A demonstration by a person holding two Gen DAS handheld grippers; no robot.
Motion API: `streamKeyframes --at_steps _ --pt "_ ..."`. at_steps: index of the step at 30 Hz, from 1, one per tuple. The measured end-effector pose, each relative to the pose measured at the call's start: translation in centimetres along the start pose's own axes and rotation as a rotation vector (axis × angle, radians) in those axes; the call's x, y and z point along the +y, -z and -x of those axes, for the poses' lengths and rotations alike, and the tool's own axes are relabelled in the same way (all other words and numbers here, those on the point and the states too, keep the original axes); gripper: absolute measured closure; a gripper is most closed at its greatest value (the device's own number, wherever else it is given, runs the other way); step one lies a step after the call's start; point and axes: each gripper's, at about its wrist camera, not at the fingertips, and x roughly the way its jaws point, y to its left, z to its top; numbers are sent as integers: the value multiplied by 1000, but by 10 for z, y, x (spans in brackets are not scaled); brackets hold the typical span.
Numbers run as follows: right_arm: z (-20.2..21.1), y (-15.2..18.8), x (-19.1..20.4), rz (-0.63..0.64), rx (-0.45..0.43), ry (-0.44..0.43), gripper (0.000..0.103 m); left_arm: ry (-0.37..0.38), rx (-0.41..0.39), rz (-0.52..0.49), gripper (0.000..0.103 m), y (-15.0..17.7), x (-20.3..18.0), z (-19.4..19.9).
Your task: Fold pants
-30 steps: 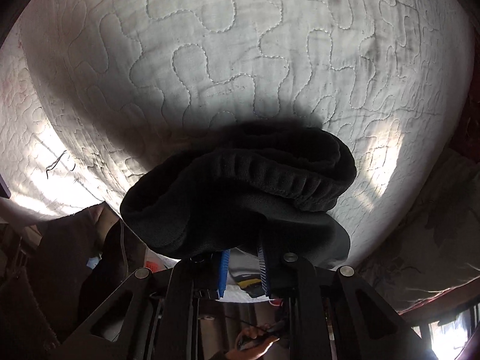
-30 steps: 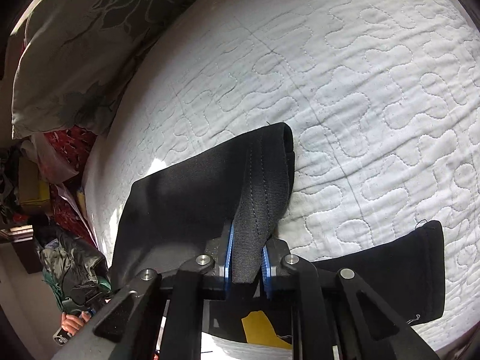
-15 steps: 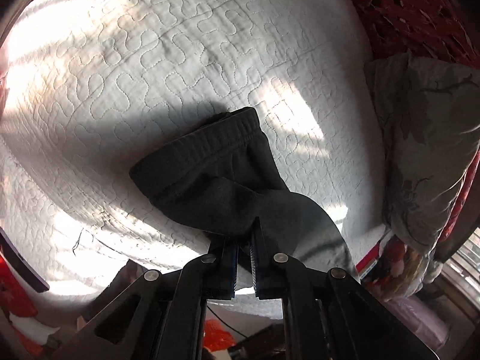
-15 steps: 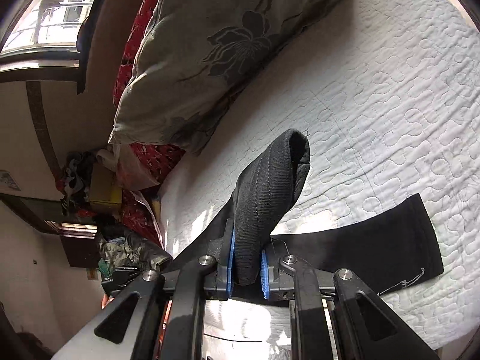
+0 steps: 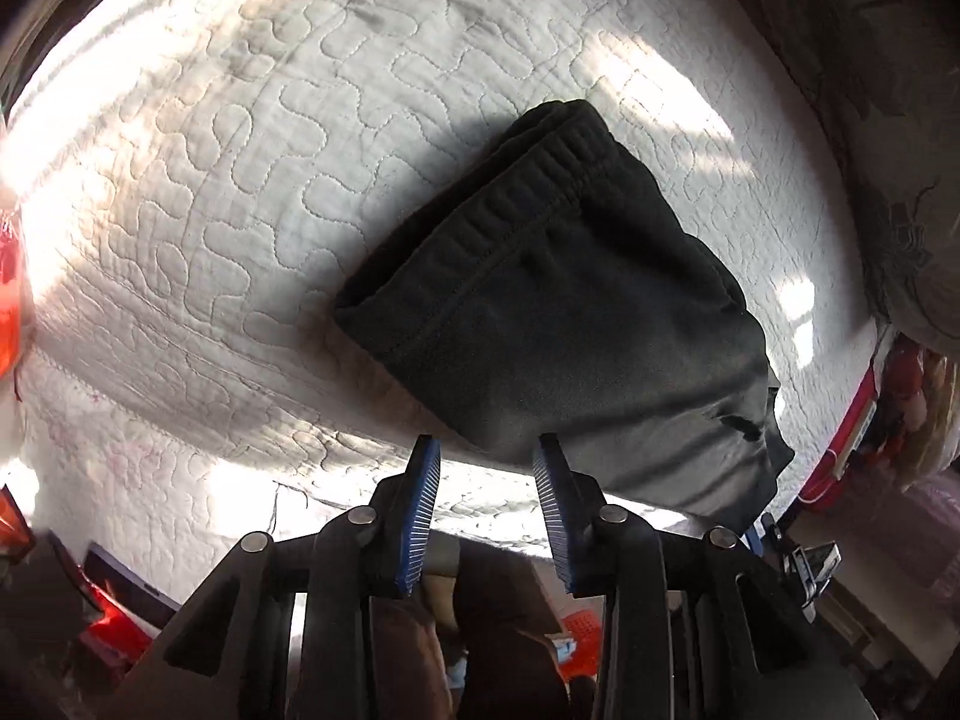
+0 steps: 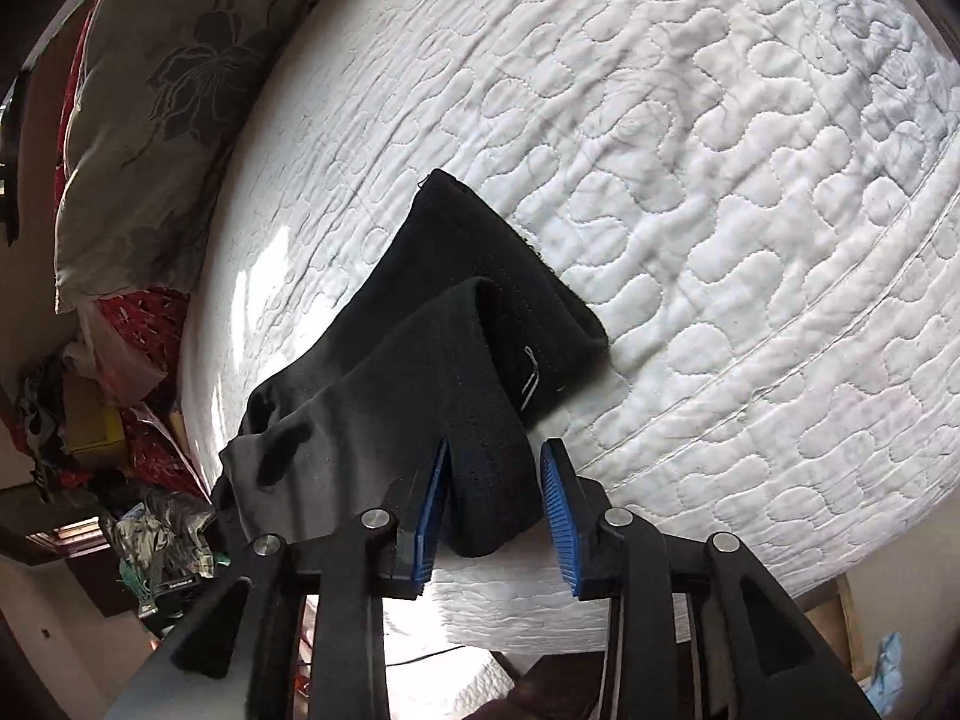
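Note:
Black pants lie on the white quilted bed. In the left wrist view their elastic waistband lies flat on the quilt, the dark body spreading toward me. My left gripper hovers at the near edge of the pants with its jaws opening; only quilt shows between its blue pads. In the right wrist view one leg cuff lies on the quilt and a second leg end is draped over it. My right gripper has its jaws opening; a fold of that leg hangs between them, against the left pad only.
A grey pillow with a flower print lies along the head of the bed, also seen at the right of the left wrist view as a pillow. Red fabric and clutter sit past the bed's edge. Red objects flank the left side.
Both grippers were shut on the pants and have parted their jaws. The left one let go of the waist and rose. The right one carried its leg end over onto the other cuff.

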Motion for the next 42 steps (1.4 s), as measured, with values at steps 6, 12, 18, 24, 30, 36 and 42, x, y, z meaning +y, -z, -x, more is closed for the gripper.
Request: streamKeyframes --at_steps 6,12,18,24,30,36,42 --pt "26 -19 15 73 -82 -22 47 -77 -187 -210 32 -13 -35 61" --pt "-1 -25 43 211 -67 50 47 -179 -160 -340 32 -42 -59 32" --pt "-20 -21 44 216 -39 90 47 -123 -109 -302 31 -69 -56 -4" --pt "-31 -16 45 215 -12 89 47 -131 -49 -286 30 -92 -50 -29" --pt "-34 -15 44 222 -1 66 47 -101 -30 -341 35 -83 -58 -37" --pt "-38 -13 59 285 -11 127 94 -141 -85 -278 86 -77 -52 -22" --pt "9 -15 90 300 -106 -15 94 -42 -182 -224 96 -59 -46 23"
